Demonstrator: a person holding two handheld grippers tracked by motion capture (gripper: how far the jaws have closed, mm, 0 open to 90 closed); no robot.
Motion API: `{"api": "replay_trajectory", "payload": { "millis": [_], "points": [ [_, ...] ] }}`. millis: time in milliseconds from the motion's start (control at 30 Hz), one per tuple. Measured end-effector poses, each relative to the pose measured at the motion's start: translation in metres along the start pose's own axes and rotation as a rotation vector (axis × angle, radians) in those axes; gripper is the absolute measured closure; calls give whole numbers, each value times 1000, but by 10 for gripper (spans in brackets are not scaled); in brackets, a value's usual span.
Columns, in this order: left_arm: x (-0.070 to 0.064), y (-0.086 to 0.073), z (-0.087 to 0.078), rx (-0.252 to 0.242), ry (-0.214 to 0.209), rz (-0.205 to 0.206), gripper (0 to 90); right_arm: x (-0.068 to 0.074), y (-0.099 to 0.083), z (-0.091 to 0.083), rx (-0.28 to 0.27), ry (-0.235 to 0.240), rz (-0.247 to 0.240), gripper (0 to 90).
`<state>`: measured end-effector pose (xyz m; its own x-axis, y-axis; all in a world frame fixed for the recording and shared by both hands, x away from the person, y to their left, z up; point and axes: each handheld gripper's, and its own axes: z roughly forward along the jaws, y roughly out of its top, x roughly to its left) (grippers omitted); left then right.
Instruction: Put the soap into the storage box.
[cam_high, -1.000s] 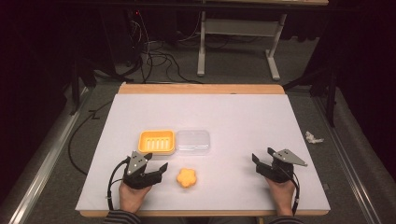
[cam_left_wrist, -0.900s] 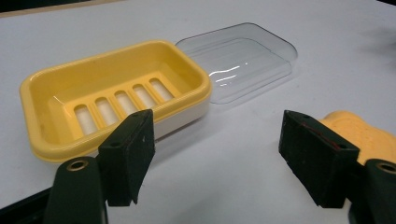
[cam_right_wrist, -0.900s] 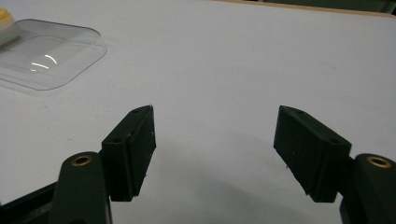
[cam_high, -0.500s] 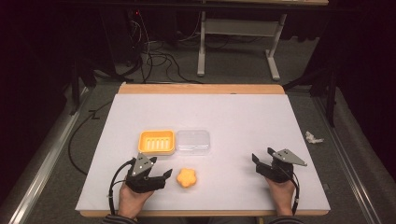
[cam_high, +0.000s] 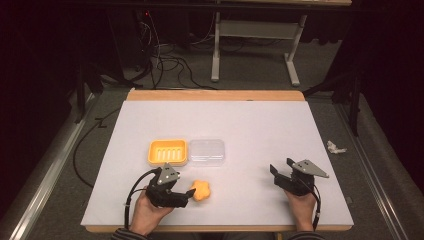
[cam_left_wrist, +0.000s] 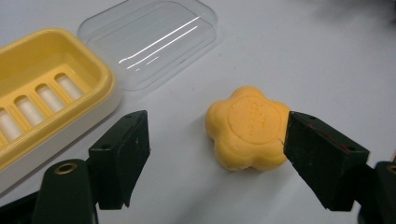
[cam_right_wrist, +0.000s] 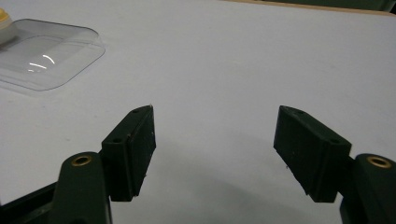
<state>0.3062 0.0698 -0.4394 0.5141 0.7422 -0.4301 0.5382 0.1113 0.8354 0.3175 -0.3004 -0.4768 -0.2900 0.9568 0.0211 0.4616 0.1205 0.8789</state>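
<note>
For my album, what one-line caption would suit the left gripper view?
Open left gripper straddling a flower-shaped orange soap, one jaw touching it, beside a yellow soap dish and clear lid.

Lab: floor cables (cam_high: 165, 60), dark surroundings

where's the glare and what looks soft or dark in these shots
Left gripper view: bright streaks of glare on the clear lid, the soap sharp, the near jaws soft. Right gripper view: smaller glints on the lid, soft shadow under the jaws. High view: table lit, surroundings dark.
</note>
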Motion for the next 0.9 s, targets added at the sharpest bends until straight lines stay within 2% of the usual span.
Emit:
{"api": "replay_trajectory", "payload": {
  "millis": [133,367,467,633,900],
  "points": [
    [-5,-1,6,35,7,28,221,0,0,0,-1,-1,1,302],
    [-12,-3,18,83,8,45,207,-1,0,0,-4,-2,-3,302],
    [-15,-5,23,114,14,67,197,-1,0,1,-4,-4,-2,302],
    [-18,-10,33,169,14,71,165,-1,0,1,-4,-3,-2,301],
    [-20,-14,43,213,21,83,160,-1,0,1,-2,-5,-1,301]
  ]
}}
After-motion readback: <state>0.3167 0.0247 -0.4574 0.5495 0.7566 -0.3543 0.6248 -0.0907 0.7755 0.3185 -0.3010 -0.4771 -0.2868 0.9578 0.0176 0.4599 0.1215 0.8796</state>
